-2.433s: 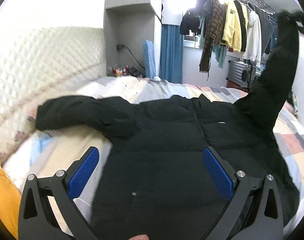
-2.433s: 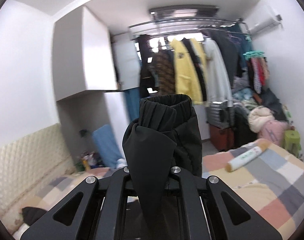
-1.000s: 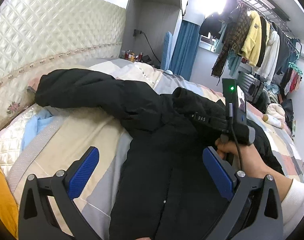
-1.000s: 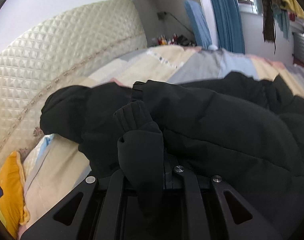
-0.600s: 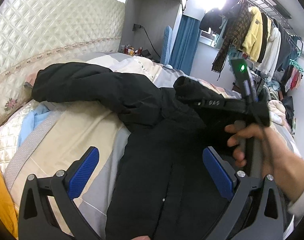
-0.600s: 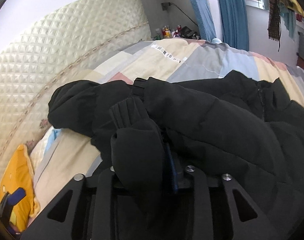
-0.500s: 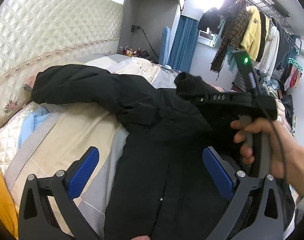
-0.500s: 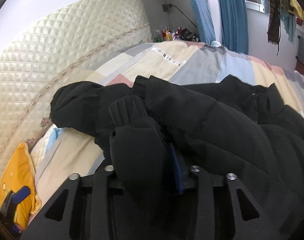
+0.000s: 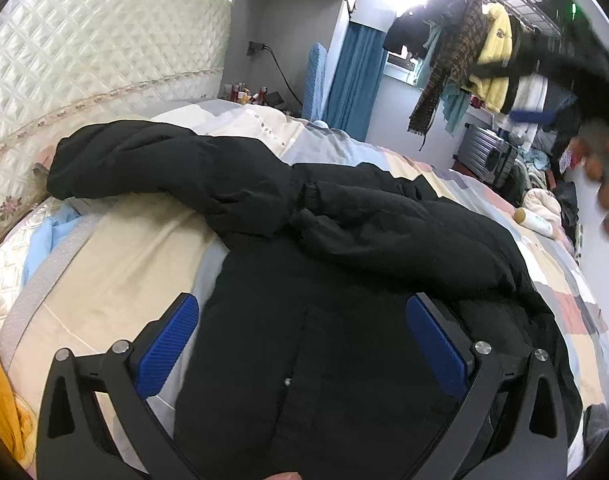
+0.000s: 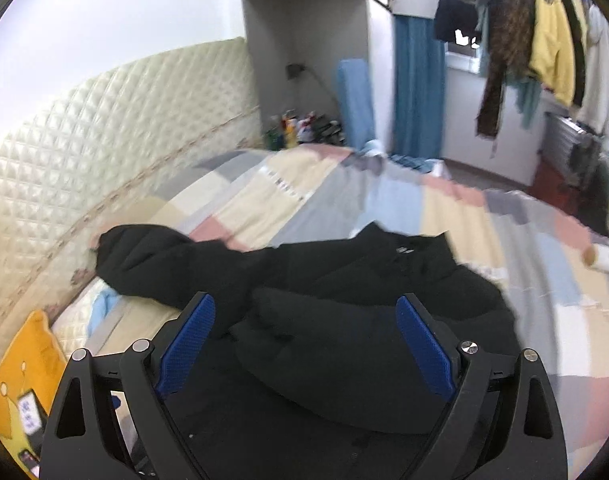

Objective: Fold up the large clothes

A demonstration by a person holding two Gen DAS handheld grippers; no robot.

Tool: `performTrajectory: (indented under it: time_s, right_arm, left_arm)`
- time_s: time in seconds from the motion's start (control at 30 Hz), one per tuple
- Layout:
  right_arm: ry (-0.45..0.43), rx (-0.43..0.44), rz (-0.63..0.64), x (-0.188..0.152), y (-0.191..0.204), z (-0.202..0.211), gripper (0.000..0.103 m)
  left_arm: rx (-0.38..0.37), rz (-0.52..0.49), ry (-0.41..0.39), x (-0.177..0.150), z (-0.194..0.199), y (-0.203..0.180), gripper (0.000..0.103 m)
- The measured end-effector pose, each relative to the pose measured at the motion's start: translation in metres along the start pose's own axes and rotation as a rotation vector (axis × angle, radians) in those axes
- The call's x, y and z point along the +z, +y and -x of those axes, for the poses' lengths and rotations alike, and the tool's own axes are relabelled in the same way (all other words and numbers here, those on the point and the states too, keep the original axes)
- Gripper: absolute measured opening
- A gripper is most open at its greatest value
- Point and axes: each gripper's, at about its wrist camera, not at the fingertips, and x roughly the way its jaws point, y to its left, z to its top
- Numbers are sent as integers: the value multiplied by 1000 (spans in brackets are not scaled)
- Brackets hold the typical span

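Black puffer jacket (image 9: 344, 320) on patchwork bed (image 9: 116, 280): one sleeve folded across chest, other extending toward 10 o'clock. Left tool (image 9: 300, 344), right tool (image 10: 304, 348): both wide open, empty.

Black puffer jacket (image 9: 344, 320) lay on the patchwork-quilted bed (image 9: 144, 248), one sleeve (image 9: 144, 164) stretched left toward the quilted cream headboard (image 9: 84, 60), the other sleeve (image 9: 404, 240) folded across its chest. Yellow cushion (image 10: 20, 364) sat at the bed's left edge. Hanging clothes rack (image 9: 492, 52) stood beyond the bed, far right.
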Motion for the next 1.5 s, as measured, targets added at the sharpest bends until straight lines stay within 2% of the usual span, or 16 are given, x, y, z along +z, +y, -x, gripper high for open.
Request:
performTrajectory:
  time_s: [0.13, 0.2, 0.27, 0.37, 0.43, 0.53, 0.63, 0.8, 0.9, 1.0, 1.13, 1.27, 1.37, 1.43, 1.5]
  right_arm:
    - [-17, -54, 22, 16, 4, 28, 92]
    - [-46, -25, 34, 16, 7, 42, 93]
    - [-26, -17, 50, 15, 7, 47, 93]
    - [-59, 43, 85, 3, 3, 55, 93]
    - [-64, 20, 94, -8, -6, 53, 93]
    - [-97, 28, 47, -31, -33, 47, 93]
    - [-111, 106, -5, -58, -75, 38, 93]
    - [-114, -2, -112, -115, -164, 8, 93]
    - [-45, -77, -174, -157, -209, -19, 93]
    - [-33, -125, -197, -188, -237, -33, 92]
    - [1, -124, -238, -220, -261, -46, 92]
    - [86, -133, -199, -234, -263, -66, 77]
    - [57, -123, -199, -235, -264, -71, 64]
    - [32, -117, -186, -230, -262, -74, 43]
    - [-9, -133, -192, -224, -259, -72, 33]
  left_arm:
    - [-9, -8, -4, -4, 3, -12, 103]
    - [-4, -14, -10, -5, 5, -18, 103]
    - [8, -24, -17, -6, 6, -26, 103]
    - [-4, -18, -16, -8, 8, -33, 103]
    - [-12, -7, -17, -8, 10, -35, 103]
    - [-15, 7, -19, -9, 9, -38, 103]
    - [11, -23, -27, -10, 8, -44, 103]
    - [3, -80, -2, -15, -1, -61, 103]
    - [-2, -99, 1, -17, -5, -69, 103]
    - [-19, -90, 10, -19, -9, -73, 103]
    - [-8, -110, 27, -23, -16, -79, 103]
    - [1, -121, 43, -25, -23, -85, 103]
    - [14, -125, 43, -27, -23, -87, 103]
    - [18, -125, 43, -27, -22, -89, 103]
    - [16, -123, 41, -27, -22, -89, 103]
